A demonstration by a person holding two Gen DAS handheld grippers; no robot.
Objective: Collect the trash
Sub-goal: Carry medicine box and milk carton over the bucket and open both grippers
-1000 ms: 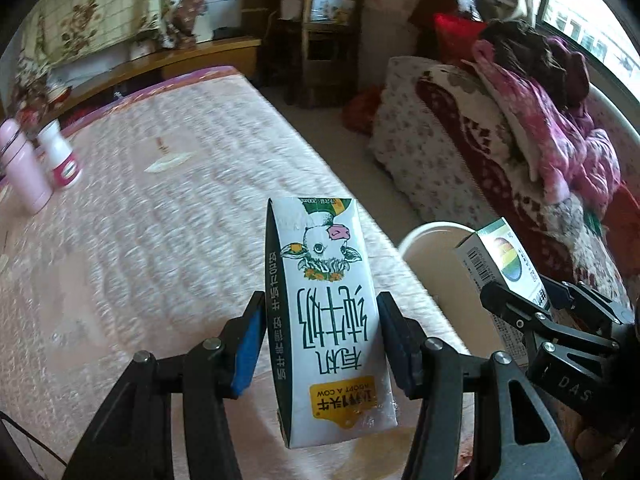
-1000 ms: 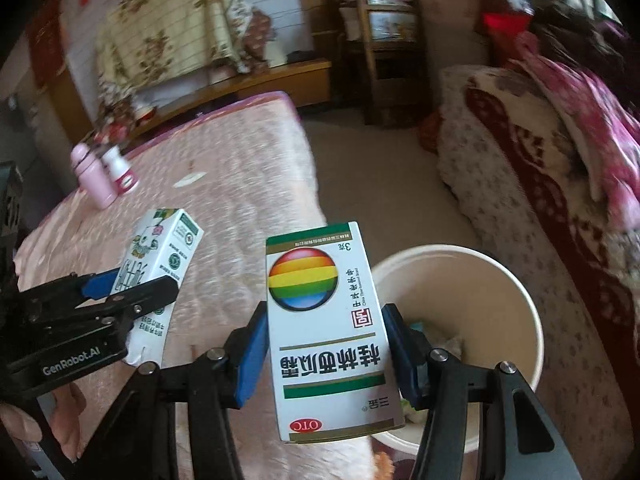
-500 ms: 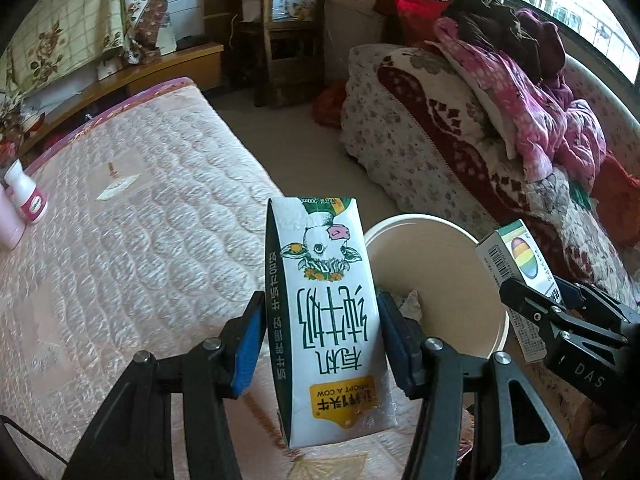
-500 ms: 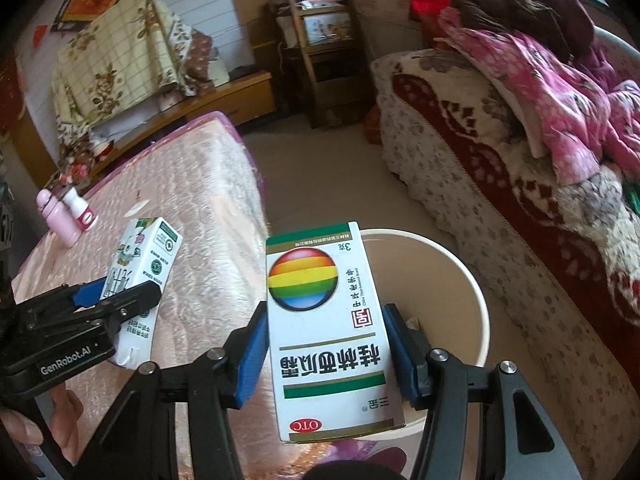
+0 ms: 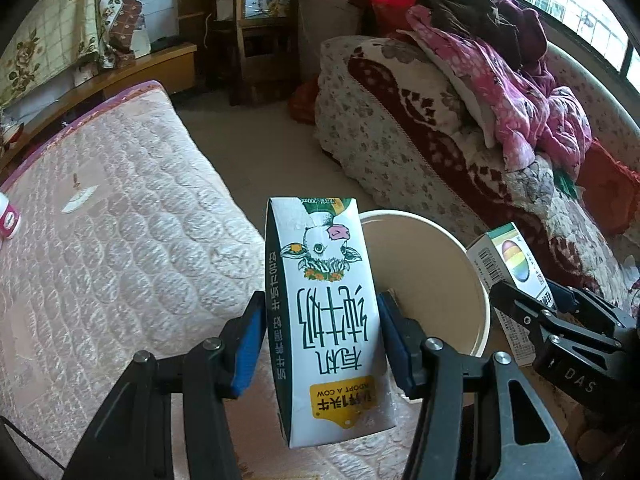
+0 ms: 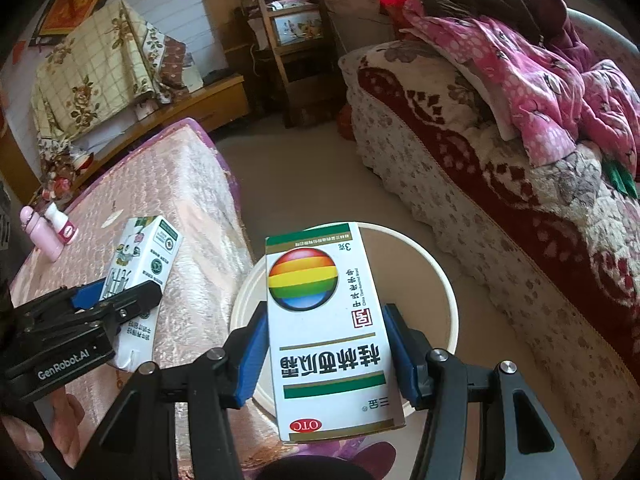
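Left gripper [image 5: 322, 344] clamping milk carton [image 5: 326, 312], right gripper [image 6: 326, 356] clamping medicine box [image 6: 332, 332], above bin [image 6: 444, 280]

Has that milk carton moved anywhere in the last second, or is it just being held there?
Yes. The milk carton, clamped in the left gripper, has travelled off the pink mattress toward the white bin, whose rim now sits right behind it.
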